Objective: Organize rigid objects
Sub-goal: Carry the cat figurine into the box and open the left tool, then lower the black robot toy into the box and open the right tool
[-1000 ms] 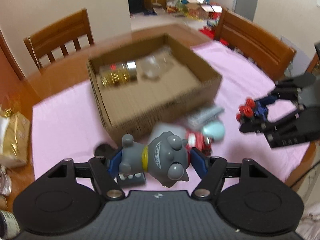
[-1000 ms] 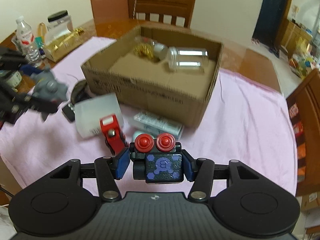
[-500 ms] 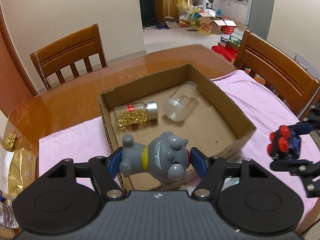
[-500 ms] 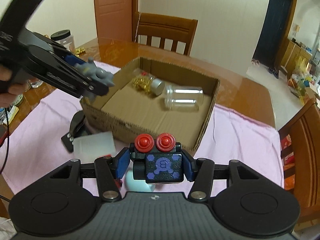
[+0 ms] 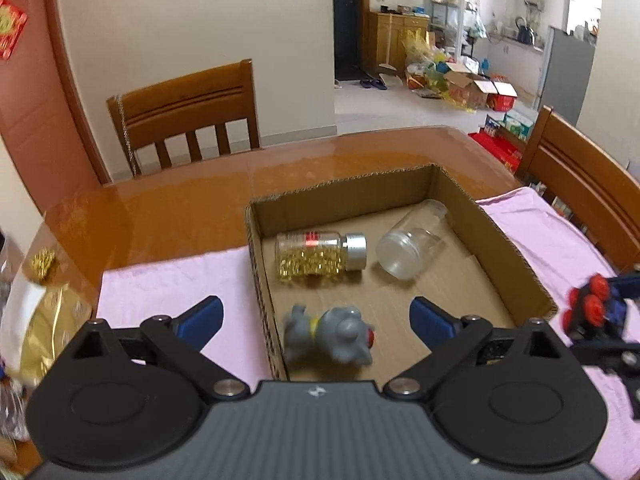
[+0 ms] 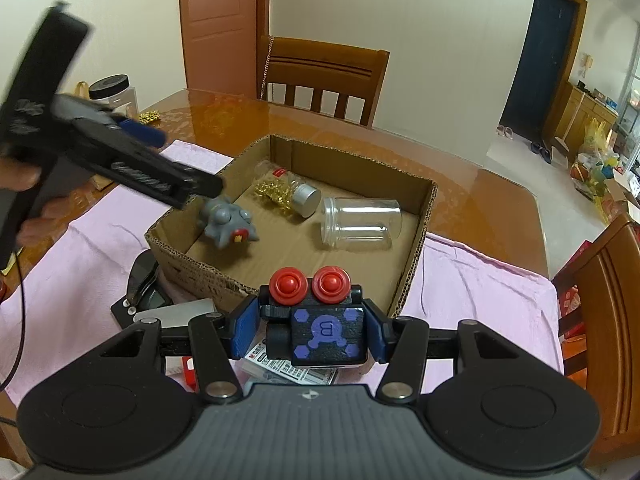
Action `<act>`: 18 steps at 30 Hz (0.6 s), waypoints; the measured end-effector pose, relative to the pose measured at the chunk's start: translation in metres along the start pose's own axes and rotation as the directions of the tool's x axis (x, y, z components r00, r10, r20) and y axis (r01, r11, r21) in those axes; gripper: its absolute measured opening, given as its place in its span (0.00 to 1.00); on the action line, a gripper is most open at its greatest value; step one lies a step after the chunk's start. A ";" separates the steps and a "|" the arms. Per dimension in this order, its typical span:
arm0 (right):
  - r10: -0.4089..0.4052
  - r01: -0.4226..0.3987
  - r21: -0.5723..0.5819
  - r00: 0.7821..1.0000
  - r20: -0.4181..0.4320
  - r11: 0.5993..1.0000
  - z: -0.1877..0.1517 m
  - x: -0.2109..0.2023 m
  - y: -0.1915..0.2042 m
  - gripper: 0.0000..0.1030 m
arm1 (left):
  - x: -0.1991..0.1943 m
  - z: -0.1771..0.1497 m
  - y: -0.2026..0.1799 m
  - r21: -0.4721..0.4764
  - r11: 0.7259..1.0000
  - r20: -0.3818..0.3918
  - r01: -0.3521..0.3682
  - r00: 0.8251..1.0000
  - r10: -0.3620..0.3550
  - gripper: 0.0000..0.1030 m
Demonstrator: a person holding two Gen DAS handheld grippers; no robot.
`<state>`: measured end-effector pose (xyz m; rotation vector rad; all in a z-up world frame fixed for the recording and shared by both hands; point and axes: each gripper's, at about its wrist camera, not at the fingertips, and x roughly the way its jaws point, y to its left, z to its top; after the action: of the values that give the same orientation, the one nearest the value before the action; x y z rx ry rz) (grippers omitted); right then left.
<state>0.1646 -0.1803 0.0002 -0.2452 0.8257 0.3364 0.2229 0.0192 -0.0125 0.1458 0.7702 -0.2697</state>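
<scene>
Over the near left corner of the cardboard box point(image 5: 344, 186) point(image 6: 360, 158), my left gripper point(image 5: 316, 312) point(image 6: 180, 160) has its jaws opening wide, and nothing is pressed between them. The grey toy figure point(image 5: 332, 334) point(image 6: 228, 226) lies blurred on the box floor below it. Further back in the box lie a bottle of gold beads point(image 5: 316, 256) point(image 6: 288, 194) and a clear jar point(image 5: 412, 248) point(image 6: 360, 222). My right gripper point(image 6: 310, 330) point(image 5: 600, 312) is shut on a black robot toy point(image 6: 320, 320) with red eyes and purple marks, just outside the box's near wall.
A pink cloth point(image 6: 480, 292) covers the near part of the wooden table. Beside the box lie a black tool point(image 6: 144, 292), a white card point(image 6: 176, 316) and a printed packet point(image 6: 292, 372). Wooden chairs point(image 6: 324, 76) ring the table. A gold packet point(image 5: 52, 320) lies at the left.
The left gripper moved over the box, opened and let go of the grey toy, which now lies in the box. The right gripper rose toward the box with the robot toy.
</scene>
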 end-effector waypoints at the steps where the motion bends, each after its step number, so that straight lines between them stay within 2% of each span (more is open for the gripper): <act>1: 0.000 0.000 0.002 1.000 -0.002 1.000 0.001 0.002 0.000 0.57 | -0.004 -0.004 0.002 -0.007 1.000 -0.006 0.001 1.000 -0.001 0.96; 11: 0.005 -0.005 -0.001 1.000 -0.015 1.000 0.022 0.024 -0.002 0.57 | -0.040 -0.047 0.008 -0.080 0.995 -0.045 -0.060 0.997 0.057 0.96; 18: -0.014 0.014 0.000 1.000 -0.027 1.000 0.042 0.045 -0.008 0.57 | -0.050 -0.071 0.011 -0.081 0.993 -0.084 -0.081 0.994 0.074 0.96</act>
<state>0.2247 -0.1644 -0.0058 -0.2560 0.8507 0.3208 0.1444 0.0554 -0.0271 0.1075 0.8531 -0.1579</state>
